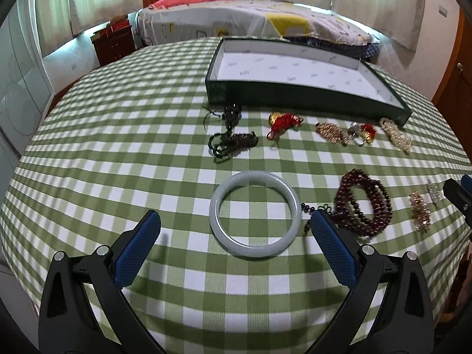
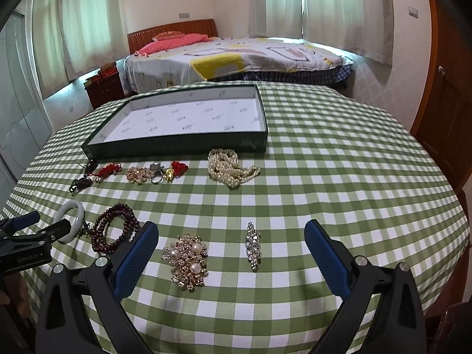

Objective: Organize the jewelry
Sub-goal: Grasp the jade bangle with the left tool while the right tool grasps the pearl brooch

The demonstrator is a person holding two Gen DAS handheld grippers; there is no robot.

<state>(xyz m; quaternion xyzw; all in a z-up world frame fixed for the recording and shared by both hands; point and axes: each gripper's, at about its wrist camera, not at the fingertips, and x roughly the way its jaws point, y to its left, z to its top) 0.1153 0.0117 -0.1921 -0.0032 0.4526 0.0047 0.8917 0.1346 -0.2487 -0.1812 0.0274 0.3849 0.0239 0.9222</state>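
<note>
On the checked cloth (image 1: 118, 153) jewelry lies spread before a green tray (image 2: 177, 147), which holds nothing. The left gripper (image 1: 236, 227) hovers with jaws wide either side of a pale bangle (image 1: 255, 214), not touching it. Just right of the bangle sits a coil of dark red beads (image 1: 364, 203). The right gripper (image 2: 231, 234) is also spread wide, above a gold brooch (image 2: 186, 255) with pearls and a silver clip (image 2: 253, 244), gripping neither. Near the tray's front wall lie a dark cord (image 1: 231, 141), red tassels (image 1: 283, 124), a ring (image 2: 156, 175) and a heap of pearls (image 2: 230, 168).
</note>
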